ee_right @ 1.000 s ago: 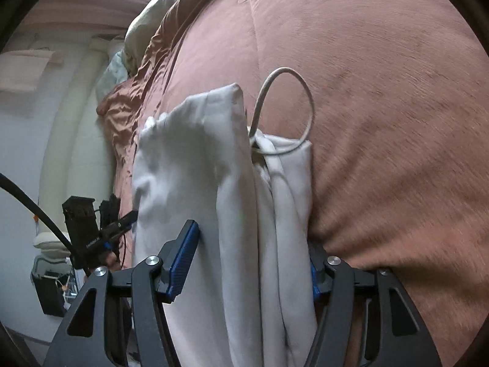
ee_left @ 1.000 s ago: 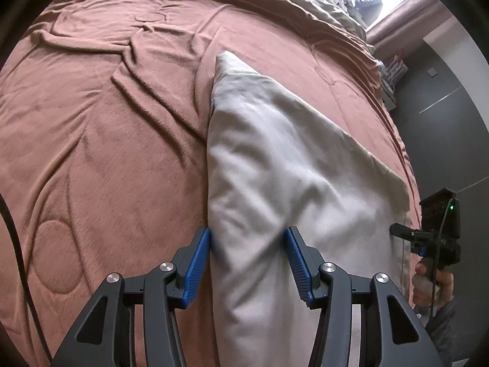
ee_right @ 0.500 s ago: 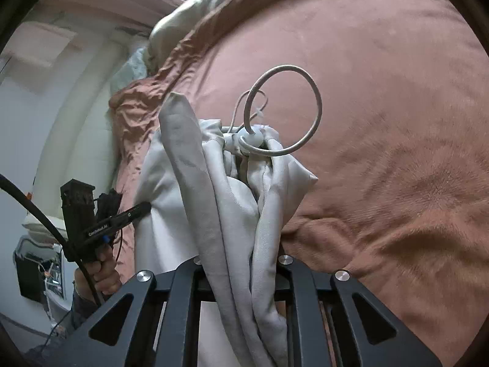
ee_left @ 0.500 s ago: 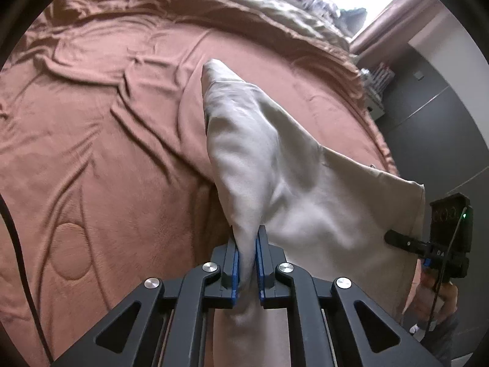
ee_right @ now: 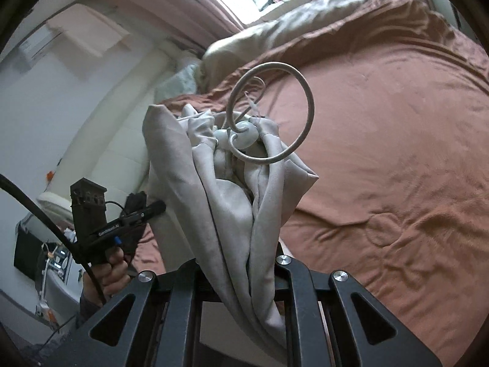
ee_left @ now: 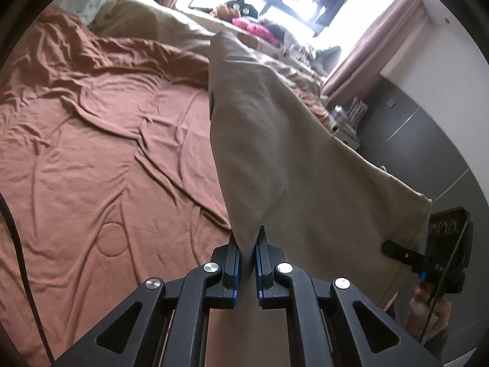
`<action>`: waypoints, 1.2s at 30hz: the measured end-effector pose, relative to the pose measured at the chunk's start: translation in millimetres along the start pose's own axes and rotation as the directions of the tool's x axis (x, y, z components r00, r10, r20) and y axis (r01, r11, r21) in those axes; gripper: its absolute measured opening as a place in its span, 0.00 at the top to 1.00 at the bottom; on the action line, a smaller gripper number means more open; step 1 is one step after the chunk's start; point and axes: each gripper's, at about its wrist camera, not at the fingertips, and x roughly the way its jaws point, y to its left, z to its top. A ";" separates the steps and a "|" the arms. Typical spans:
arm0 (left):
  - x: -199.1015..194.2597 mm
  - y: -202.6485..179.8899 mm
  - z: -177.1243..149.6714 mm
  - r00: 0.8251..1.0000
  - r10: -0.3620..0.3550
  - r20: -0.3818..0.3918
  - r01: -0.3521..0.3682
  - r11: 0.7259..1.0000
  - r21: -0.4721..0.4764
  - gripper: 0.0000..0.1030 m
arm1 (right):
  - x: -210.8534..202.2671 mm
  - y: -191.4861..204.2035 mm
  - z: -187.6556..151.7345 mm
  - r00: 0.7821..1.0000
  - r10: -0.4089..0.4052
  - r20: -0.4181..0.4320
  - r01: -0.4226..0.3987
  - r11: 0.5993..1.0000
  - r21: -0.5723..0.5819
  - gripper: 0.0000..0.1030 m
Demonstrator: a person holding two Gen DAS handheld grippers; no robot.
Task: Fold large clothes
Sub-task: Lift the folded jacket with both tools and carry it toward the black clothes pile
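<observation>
A light grey garment (ee_left: 275, 153) hangs lifted above the bed, stretched between both grippers. My left gripper (ee_left: 247, 257) is shut on one edge of it, blue pads pinching the cloth. In the right wrist view my right gripper (ee_right: 244, 275) is shut on a bunched waistband end of the same garment (ee_right: 232, 202), with a looped drawstring (ee_right: 275, 113) standing up above the bunch. The right gripper shows in the left wrist view (ee_left: 406, 255) at the garment's far edge. The left gripper shows in the right wrist view (ee_right: 143, 211), beside the cloth.
A wrinkled rust-brown blanket (ee_left: 91, 153) covers the bed below. A beige duvet (ee_left: 159, 21) and a cluttered window sill (ee_left: 259, 27) lie at the far end. A dark wall (ee_left: 412, 140) and a small shelf (ee_left: 345, 119) stand right of the bed.
Both grippers closed on the garment and lifted it off the bed. The cloth now hangs higher and both views tilt up toward the window.
</observation>
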 end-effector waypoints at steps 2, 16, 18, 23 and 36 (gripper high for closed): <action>-20.8 0.7 -1.7 0.999 -0.007 0.034 0.008 1.000 -0.006 0.93 | -6.8 12.7 -7.6 1.000 0.012 0.014 -0.012 1.000 -0.018 0.92; -180.3 28.4 -13.3 0.971 0.023 0.236 -0.018 1.000 -0.021 0.93 | -2.3 123.6 -44.7 0.996 0.085 0.031 -0.079 0.982 -0.171 0.92; -204.0 38.5 -16.7 0.965 0.036 0.262 -0.030 0.999 -0.028 0.93 | 0.3 133.6 -46.9 0.995 0.098 0.029 -0.091 0.978 -0.188 0.92; -248.8 63.2 -25.9 0.949 0.068 0.309 -0.054 0.997 -0.053 0.93 | 11.5 146.5 -53.7 0.990 0.137 0.014 -0.130 0.966 -0.222 0.92; -352.6 139.8 -50.3 0.893 0.165 0.419 -0.118 0.984 -0.135 0.93 | 72.9 213.2 -59.2 0.976 0.208 -0.068 -0.219 0.924 -0.314 0.92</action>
